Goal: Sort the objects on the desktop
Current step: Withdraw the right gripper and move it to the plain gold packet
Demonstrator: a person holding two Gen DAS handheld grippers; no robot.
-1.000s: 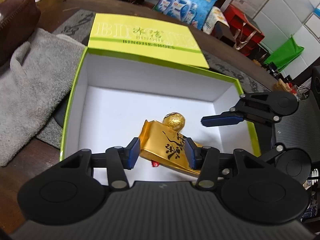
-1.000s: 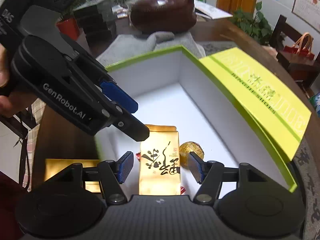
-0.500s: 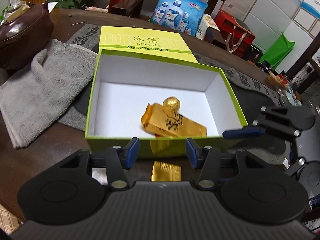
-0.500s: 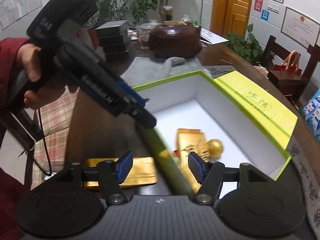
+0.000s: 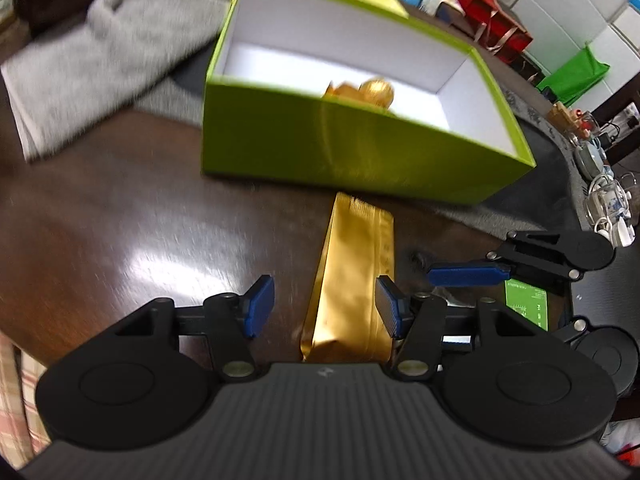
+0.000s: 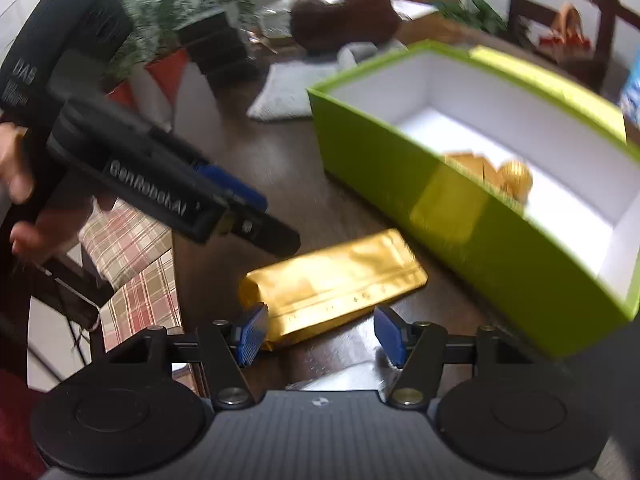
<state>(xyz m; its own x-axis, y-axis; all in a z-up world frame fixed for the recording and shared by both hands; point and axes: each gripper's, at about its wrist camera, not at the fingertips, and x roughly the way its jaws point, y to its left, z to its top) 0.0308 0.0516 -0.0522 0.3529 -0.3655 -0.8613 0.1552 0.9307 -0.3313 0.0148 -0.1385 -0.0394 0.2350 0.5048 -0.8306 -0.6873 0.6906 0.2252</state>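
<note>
A green box [image 5: 352, 148] with a white inside stands on the dark wooden table; it also shows in the right wrist view [image 6: 460, 216]. Inside it lie a gold pouch [image 6: 468, 164] and a gold foil ball [image 5: 378, 92]. A second gold pouch [image 5: 352, 280] lies on the table in front of the box, also in the right wrist view [image 6: 332, 280]. My left gripper [image 5: 324, 308] is open, low over this pouch's near end, pads on either side. My right gripper [image 6: 322, 334] is open, just short of the pouch's long edge.
A grey towel [image 5: 100, 60] lies left of the box. A brown teapot-like vessel [image 6: 344, 20] stands at the back. A plaid cushion [image 6: 132, 256] is beyond the table edge. Glass tea ware [image 5: 604, 196] sits at the far right.
Both grippers have pulled back out of the box and dropped toward the gold pouch on the table. The pouch and ball stay inside the box.
</note>
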